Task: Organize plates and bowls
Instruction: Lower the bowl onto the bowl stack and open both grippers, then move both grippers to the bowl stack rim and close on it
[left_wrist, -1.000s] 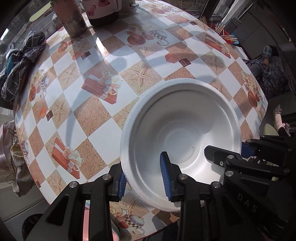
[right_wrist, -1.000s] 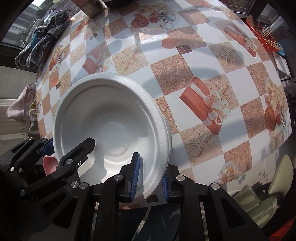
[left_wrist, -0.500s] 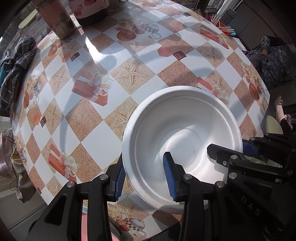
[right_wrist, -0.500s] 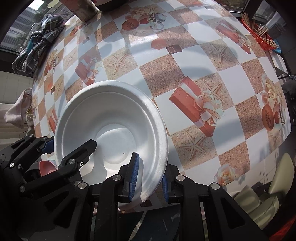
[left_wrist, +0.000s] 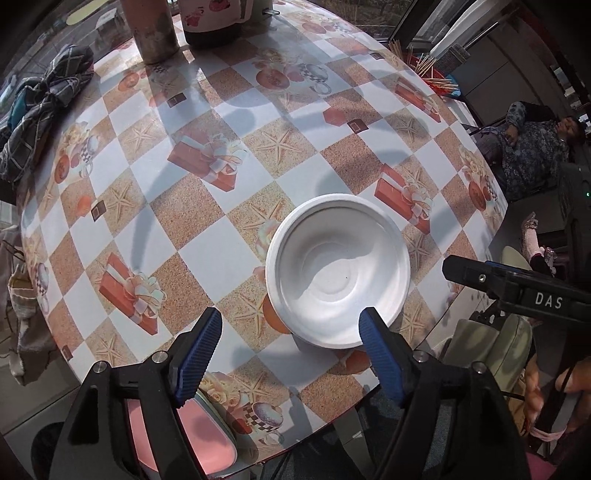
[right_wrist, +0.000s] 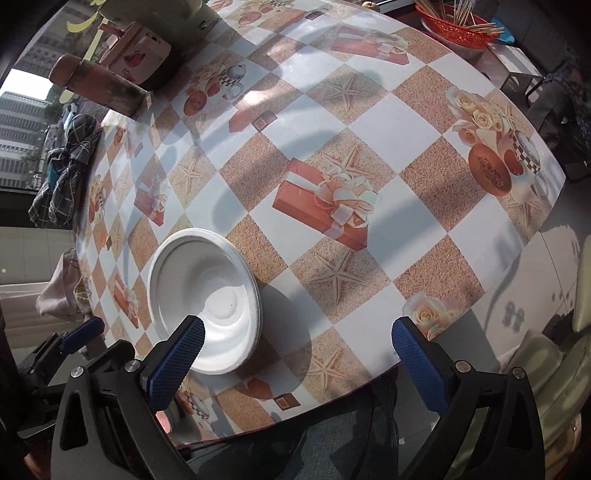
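Both grippers let go of white bowl (left_wrist: 338, 271), pulled back; bowl rests on table (left_wrist: 207, 254) near edge. Left gripper (left_wrist: 290, 354), right gripper (right_wrist: 295, 354) jaws spread wide, empty.

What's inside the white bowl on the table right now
Nothing visible: the white bowl shows only its bare ringed bottom. In the right wrist view a claw finger covers its near rim, hiding that edge.

Checked table (left_wrist: 207, 266) bearing white bowl (left_wrist: 338, 271), cloth (left_wrist: 44, 107).
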